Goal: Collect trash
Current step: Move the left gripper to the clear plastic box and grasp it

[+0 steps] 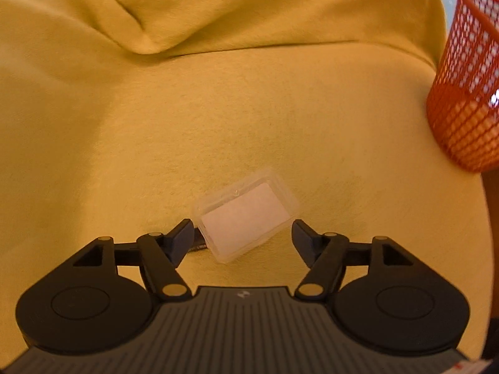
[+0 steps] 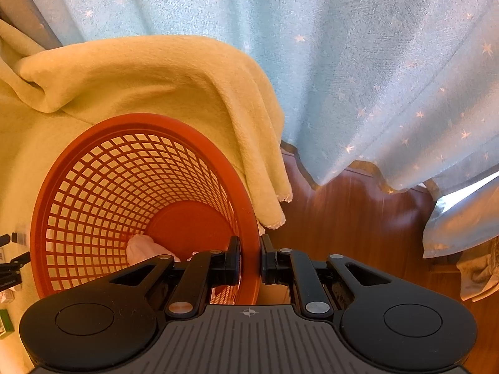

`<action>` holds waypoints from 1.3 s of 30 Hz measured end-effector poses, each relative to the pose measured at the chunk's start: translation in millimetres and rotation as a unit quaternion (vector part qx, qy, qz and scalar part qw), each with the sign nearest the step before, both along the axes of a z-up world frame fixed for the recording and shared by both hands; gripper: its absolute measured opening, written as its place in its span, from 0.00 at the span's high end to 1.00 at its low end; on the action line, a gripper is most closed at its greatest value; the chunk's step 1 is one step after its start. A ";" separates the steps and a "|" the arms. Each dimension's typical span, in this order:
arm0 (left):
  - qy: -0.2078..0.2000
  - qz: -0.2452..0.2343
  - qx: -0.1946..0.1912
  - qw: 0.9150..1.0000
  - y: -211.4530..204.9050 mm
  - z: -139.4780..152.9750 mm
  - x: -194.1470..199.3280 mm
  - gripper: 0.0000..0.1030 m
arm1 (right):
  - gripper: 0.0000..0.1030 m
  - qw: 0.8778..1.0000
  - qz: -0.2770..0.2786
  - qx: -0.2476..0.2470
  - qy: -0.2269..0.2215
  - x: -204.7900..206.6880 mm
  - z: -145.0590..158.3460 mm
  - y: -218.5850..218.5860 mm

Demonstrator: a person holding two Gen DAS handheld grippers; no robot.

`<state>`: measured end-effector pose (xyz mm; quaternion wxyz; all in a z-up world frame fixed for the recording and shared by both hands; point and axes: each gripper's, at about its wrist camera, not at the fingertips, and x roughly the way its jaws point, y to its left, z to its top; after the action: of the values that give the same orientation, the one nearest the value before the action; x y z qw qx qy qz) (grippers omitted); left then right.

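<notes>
Between the spread jaws of our left gripper (image 1: 241, 233), we are framing a small clear plastic case (image 1: 248, 216) that is lying flat on the yellow blanket (image 1: 218, 109). Its near-left corner is sitting just beside the left finger, and the right finger is standing apart from it. Nothing is being gripped yet. To the far right, the orange mesh basket (image 1: 464, 93) is waiting at the blanket's edge.

With our right gripper (image 2: 250, 258) we are pinching the basket's (image 2: 93, 187) near rim, one finger inside and one outside, the jaws drawn together on the plastic wall. A pale crumpled scrap (image 2: 145, 247) is already resting at its bottom. Behind it, a blue star-printed curtain (image 2: 374, 78) is hanging over a wooden floor (image 2: 343, 218).

We are judging this as the pickup step: the left jaws are lined up around the case but not yet closing. Next, we are expecting to need a slight push forward and a squeeze across the case's short sides, then a carry to the basket.

We are reading no brand or lettering anywhere; a small emblem on each gripper body is too faint to make out.
</notes>
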<state>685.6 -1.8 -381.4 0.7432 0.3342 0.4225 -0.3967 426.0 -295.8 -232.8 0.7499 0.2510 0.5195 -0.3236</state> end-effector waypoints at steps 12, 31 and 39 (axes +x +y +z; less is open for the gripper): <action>-0.021 -0.053 0.039 0.998 -23.6 -31.3 15.2 0.29 | 0.91 1.000 -0.004 0.004 -0.001 -2.5 -2.0 -3.3; 0.046 -0.069 0.054 0.995 -42.6 -39.7 19.1 0.34 | 0.91 1.000 -0.007 0.011 -0.002 -4.8 -5.4 -5.0; 0.054 -0.047 0.044 0.996 -49.1 -41.5 5.8 0.27 | 0.91 1.000 0.003 0.009 -0.002 -4.0 -4.8 -3.7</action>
<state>691.3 -50.8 -422.8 0.6843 0.3647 0.4627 -0.4296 422.0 -299.5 -237.5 0.7493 0.2567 0.5219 -0.3167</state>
